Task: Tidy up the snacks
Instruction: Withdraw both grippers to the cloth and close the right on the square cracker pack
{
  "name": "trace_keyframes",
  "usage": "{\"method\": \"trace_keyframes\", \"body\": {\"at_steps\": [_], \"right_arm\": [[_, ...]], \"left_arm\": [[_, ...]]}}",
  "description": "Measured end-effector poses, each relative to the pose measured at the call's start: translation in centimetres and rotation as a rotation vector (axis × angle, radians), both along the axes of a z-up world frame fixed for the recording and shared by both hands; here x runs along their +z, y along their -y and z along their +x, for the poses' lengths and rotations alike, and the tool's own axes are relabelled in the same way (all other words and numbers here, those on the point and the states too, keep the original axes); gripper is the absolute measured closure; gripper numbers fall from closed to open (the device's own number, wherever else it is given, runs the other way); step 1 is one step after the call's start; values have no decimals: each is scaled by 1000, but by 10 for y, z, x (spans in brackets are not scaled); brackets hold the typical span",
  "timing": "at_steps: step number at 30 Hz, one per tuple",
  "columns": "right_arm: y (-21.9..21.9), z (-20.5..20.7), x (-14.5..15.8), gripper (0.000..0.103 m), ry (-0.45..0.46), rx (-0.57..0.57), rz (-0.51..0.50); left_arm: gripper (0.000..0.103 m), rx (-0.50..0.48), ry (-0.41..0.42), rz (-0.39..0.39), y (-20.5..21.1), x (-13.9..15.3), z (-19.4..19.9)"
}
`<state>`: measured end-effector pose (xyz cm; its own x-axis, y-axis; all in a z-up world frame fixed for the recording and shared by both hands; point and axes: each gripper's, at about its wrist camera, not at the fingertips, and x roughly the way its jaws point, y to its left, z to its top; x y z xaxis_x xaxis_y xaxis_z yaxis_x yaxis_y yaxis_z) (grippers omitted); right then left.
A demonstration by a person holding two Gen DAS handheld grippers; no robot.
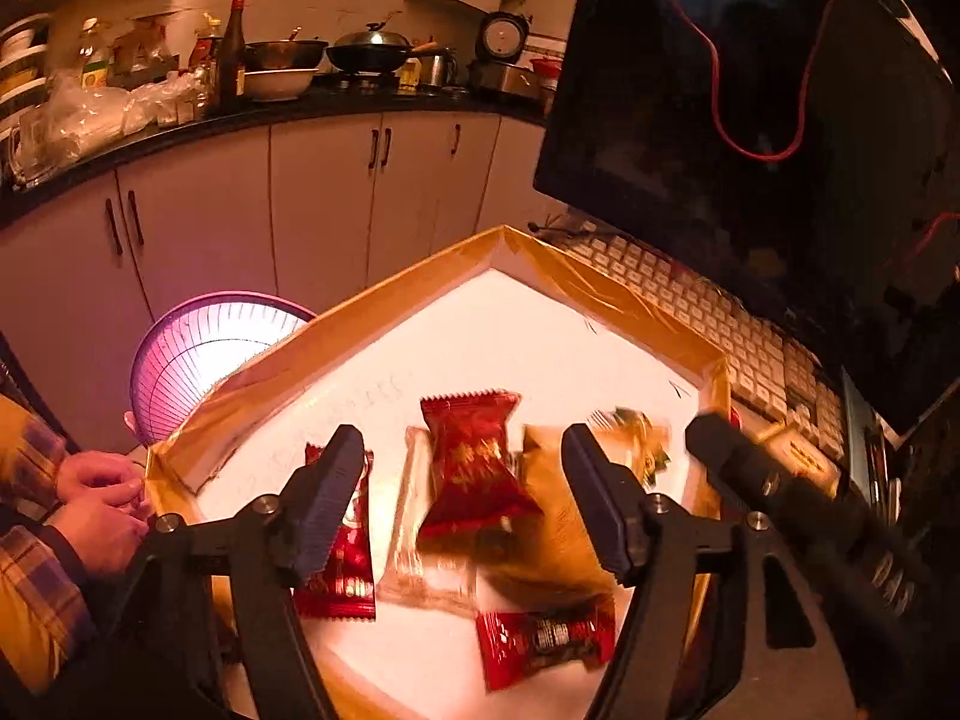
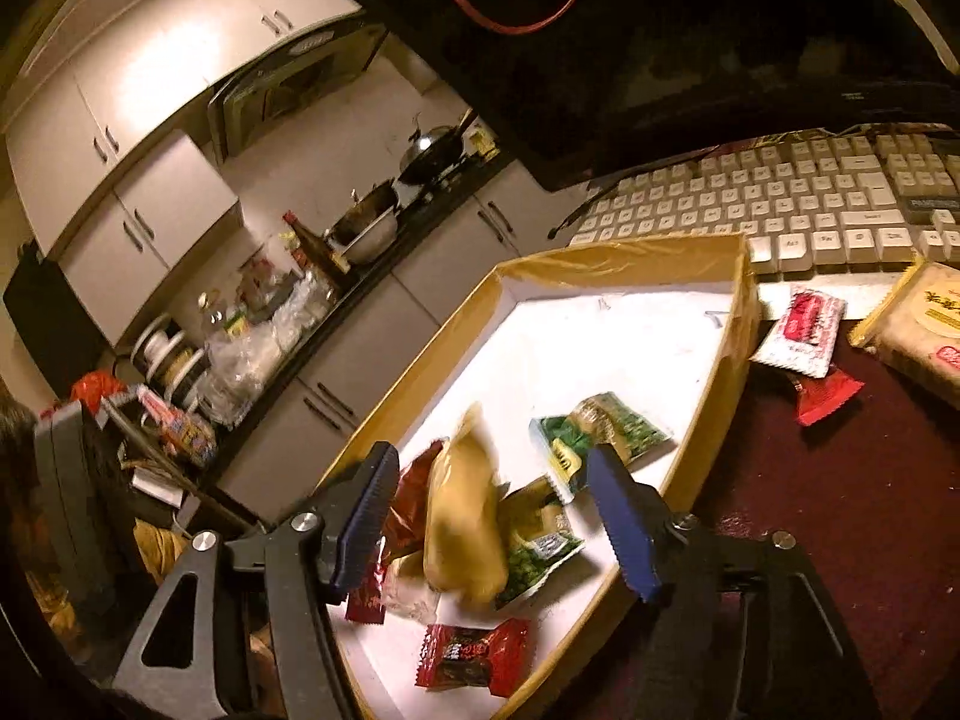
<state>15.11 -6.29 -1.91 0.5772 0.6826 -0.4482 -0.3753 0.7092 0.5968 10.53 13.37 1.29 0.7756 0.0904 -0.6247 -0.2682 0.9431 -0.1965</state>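
no legible text on any wrapper point(image 1: 474, 468)

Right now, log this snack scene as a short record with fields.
container: shallow gold-rimmed cardboard box with white floor
inside box: red foil packets, green-printed packets, blurred yellow packet
outside box: white-and-red sachet and red wrapper on dark red cloth
left gripper: open, empty
right gripper: open, empty
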Motion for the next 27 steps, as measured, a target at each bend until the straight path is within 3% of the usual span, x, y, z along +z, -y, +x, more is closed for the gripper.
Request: {"method": "trace_keyframes", "body": {"at_steps": [4, 7, 15, 19, 27], "right_arm": [[22, -5, 3, 29, -26, -32, 32], [44, -18, 6, 17, -30, -38, 52], [121, -45, 6, 14, -76, -112, 60], [146, -49, 2, 14, -91, -145, 41], [183, -50, -3, 14, -138, -272, -4]], "left_arm": [[35, -42, 46, -27, 11, 10, -17], [35, -151, 34, -25, 35, 14, -24], [35, -395, -23, -94, 86, 13, -34], [35, -426, -64, -64, 107, 9, -35], [35, -466, -90, -81, 121, 6, -35]]}}
